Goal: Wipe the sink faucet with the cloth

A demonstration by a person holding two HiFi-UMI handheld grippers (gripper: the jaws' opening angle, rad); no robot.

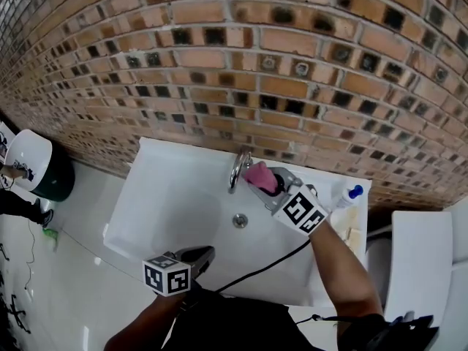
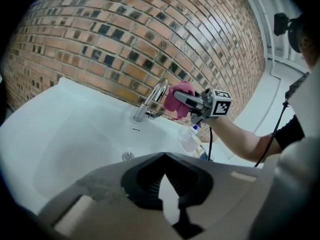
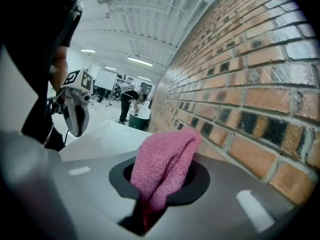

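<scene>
Cloth [image 3: 165, 166] is being gripped in the right claw [image 1: 256, 184], just beside the faucet [image 1: 237, 168] over the sink [image 1: 164, 207]; the left claw [image 2: 164, 155] is hovering closed and empty.

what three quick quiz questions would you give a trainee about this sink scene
1. True or false: the left hand-held gripper holds the cloth.
2. Where is the cloth? A: up beside the faucet. B: lying in the basin by the drain. C: draped over the bottle.
3. Fill in: the wall behind the sink is made of ___.

Key: 1 false, the right hand-held gripper has it. 2 A. 3 brick.
</scene>
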